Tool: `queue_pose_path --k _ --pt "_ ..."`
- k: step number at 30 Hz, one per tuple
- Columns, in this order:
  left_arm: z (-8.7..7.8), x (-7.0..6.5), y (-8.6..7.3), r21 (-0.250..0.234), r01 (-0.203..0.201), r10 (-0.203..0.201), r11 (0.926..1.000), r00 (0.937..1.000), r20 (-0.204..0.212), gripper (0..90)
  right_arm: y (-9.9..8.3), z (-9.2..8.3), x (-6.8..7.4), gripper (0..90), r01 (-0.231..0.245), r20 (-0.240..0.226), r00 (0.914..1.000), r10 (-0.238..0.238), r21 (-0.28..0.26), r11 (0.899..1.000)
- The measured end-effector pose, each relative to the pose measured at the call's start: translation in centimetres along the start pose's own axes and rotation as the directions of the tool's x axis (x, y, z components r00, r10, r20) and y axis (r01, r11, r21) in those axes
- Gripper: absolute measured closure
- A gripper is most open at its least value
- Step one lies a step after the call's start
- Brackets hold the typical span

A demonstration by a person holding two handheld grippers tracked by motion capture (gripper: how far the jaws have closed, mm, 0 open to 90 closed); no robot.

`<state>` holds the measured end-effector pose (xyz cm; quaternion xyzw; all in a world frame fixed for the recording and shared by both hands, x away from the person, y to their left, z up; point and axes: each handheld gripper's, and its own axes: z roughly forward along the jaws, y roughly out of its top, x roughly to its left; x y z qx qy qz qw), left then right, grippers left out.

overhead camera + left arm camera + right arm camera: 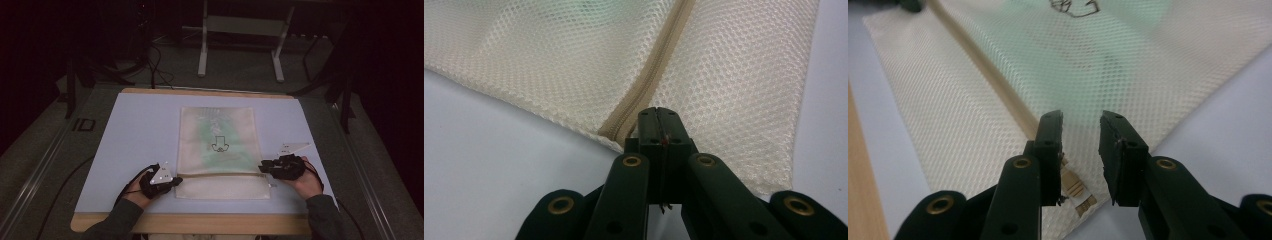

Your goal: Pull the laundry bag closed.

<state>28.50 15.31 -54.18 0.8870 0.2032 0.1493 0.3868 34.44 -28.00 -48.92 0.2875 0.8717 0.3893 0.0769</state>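
Observation:
A cream mesh bag [217, 150] lies flat on the pale blue mat [140, 130], with a green item showing faintly through it. A tan zipper [220, 175] runs across the bag near its front end. My left gripper [175, 181] is at the zipper's left end; in the left gripper view its jaws [657, 117] are shut on the mesh bag [549, 60] right at the zipper [659, 65]. My right gripper [262, 166] is at the bag's right edge. Its jaws [1081, 125] stand open above the mesh [1148, 65], with the zipper pull [1075, 192] lying loose just below the left jaw.
The mat covers a wooden table whose front edge [200, 223] shows under my forearms. A metal frame [240, 30] stands on the dark floor beyond the table. Bare mat lies to the left and right of the bag.

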Motion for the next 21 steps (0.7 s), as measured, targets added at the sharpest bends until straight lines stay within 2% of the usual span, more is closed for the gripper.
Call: queue_pose_path --k 2,5,6,10,16,21 --pt "0.0 0.0 0.0 -0.001 0.001 -0.001 1.0 1.0 0.002 89.5 -0.1 0.0 0.0 70.5 -0.008 0.01 0.9999 0.008 -0.008 1.0" --pt "0.0 0.1 0.0 -0.002 0.005 -0.005 1.0 1.0 0.003 89.4 -0.7 0.0 -0.1 70.6 -0.048 0.048 0.9976 0.049 -0.034 0.998" --pt "0.0 0.1 0.0 -0.002 0.007 -0.007 1.0 1.0 0.004 89.4 -0.9 0.0 -0.2 70.6 -0.062 0.076 0.995 0.064 -0.033 0.998" --pt "0.0 0.2 0.0 -0.004 0.012 -0.012 0.9999 0.9999 0.009 89.4 -1.2 -0.2 -0.3 70.1 -0.088 0.081 0.9924 0.093 -0.059 0.994" --pt "0.0 0.1 0.0 -0.002 0.008 -0.008 1.0 1.0 0.005 89.4 -1.9 -0.5 -0.2 69.2 -0.118 0.113 0.9853 0.129 -0.098 0.988" --pt "0.0 0.2 -0.1 -0.005 0.013 -0.013 0.9999 0.9999 0.01 89.3 -2.3 -0.3 -0.3 68.9 -0.132 0.124 0.9816 0.145 -0.109 0.985"
